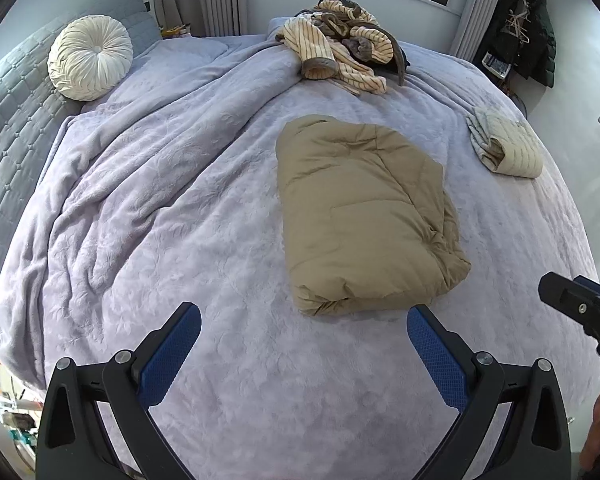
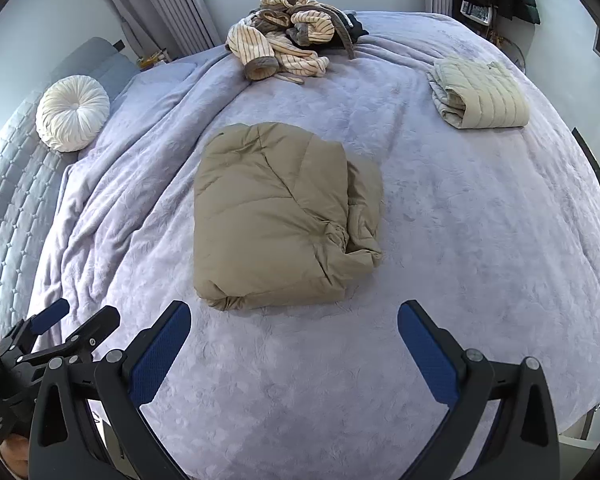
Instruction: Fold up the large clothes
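A tan padded jacket (image 1: 364, 216) (image 2: 276, 216) lies folded into a thick bundle in the middle of the lilac bedspread (image 1: 180, 200) (image 2: 460, 240). My left gripper (image 1: 304, 320) hovers above the bed just short of the jacket's near edge, jaws wide open and empty. My right gripper (image 2: 294, 316) hangs likewise before the jacket's near edge, open with nothing between its blue pads (image 2: 424, 344). The right gripper's tip (image 1: 580, 304) shows at the right of the left wrist view. The left gripper (image 2: 68, 324) shows at the lower left of the right wrist view.
A folded cream quilted garment (image 1: 508, 144) (image 2: 480, 96) lies at the right of the bed. A heap of striped clothes (image 1: 340, 40) (image 2: 288, 36) sits at the far edge under the window. A round white cushion (image 1: 90, 56) (image 2: 72, 112) leans on the grey headboard (image 1: 12, 120).
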### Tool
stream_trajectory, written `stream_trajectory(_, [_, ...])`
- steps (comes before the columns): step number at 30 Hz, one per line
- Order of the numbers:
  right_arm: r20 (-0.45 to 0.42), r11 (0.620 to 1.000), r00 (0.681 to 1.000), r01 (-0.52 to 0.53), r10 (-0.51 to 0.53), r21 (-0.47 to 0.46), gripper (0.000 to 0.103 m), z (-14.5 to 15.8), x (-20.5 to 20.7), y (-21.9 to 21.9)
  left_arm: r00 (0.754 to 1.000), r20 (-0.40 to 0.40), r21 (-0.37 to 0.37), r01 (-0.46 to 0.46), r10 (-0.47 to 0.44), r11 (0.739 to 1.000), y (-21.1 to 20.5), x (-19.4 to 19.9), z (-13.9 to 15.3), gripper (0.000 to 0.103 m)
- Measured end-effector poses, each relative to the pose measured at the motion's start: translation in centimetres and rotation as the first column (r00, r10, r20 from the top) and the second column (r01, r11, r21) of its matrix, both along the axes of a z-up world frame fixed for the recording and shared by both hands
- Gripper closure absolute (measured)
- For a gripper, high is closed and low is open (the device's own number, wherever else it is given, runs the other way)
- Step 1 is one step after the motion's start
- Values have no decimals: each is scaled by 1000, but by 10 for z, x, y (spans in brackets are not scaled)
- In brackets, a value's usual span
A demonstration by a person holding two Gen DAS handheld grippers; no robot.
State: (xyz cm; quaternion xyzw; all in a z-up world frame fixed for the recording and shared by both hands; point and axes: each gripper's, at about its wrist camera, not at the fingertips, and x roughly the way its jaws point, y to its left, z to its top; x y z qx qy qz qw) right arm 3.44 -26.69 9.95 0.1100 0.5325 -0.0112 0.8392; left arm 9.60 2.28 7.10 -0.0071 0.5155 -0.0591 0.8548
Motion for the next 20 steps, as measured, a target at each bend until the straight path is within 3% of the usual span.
stream_trajectory(20, [-24,1000,1000,-15,14,-18,0,-8,-5,1,999,51,24,-17,15,1000,5,-3,9,0])
